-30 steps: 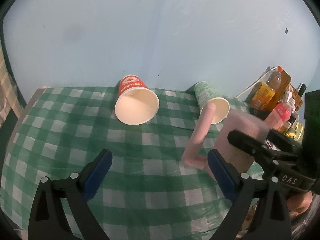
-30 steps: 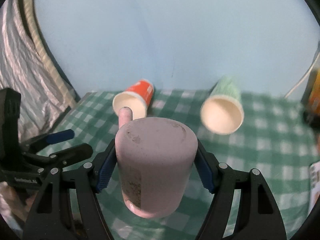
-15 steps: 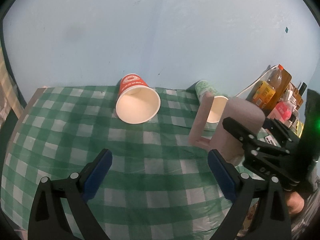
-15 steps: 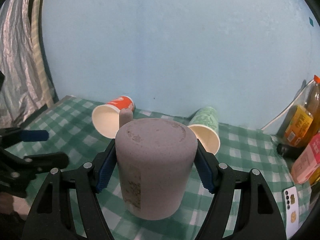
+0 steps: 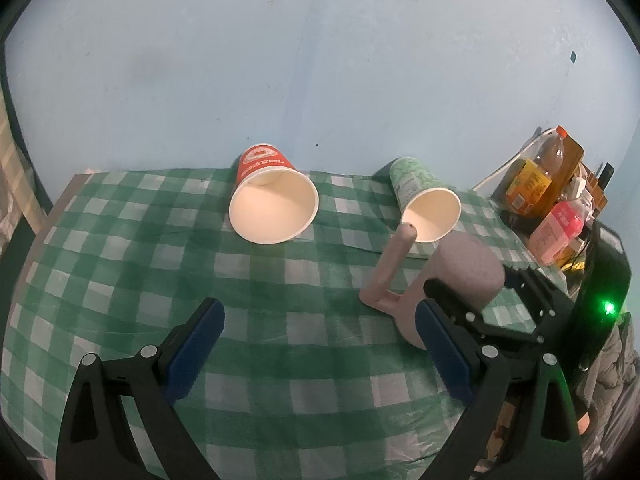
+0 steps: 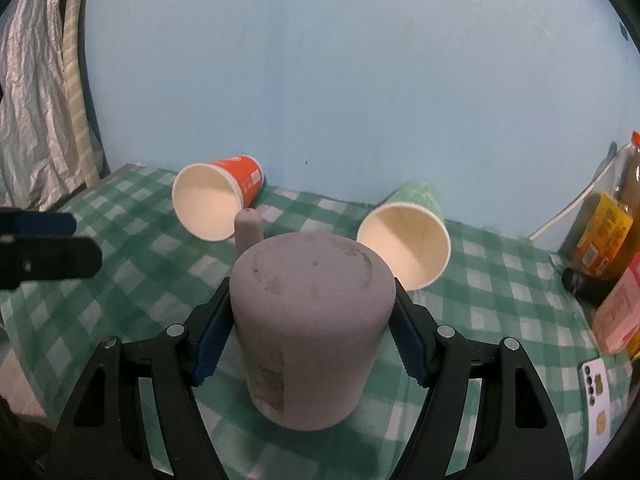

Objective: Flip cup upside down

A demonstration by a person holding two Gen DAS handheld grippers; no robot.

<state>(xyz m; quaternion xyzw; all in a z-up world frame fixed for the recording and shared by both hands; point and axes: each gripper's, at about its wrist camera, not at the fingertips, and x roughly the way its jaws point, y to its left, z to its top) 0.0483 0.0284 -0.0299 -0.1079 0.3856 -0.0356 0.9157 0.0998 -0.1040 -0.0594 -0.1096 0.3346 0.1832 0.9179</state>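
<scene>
Right gripper point(image 6: 306, 332), jaws clamped on the inverted mug point(image 6: 310, 332). Over the last second the mug has descended from mid-air; its mouth now appears to meet the cloth point(image 5: 132, 260), base uppermost, so the flip is judged essentially done, with release remaining. Left gripper point(image 5: 316, 348) hovers with jaws wide, holding nothing. The mug is matte pink, cylindrical, with an angular handle point(image 5: 390, 268) and a scuffed base. Behind it lie a red cup point(image 5: 272, 204) and a green cup point(image 5: 426, 200), both thin paper cones on their sides. The cloth is soft green-and-white check.
</scene>
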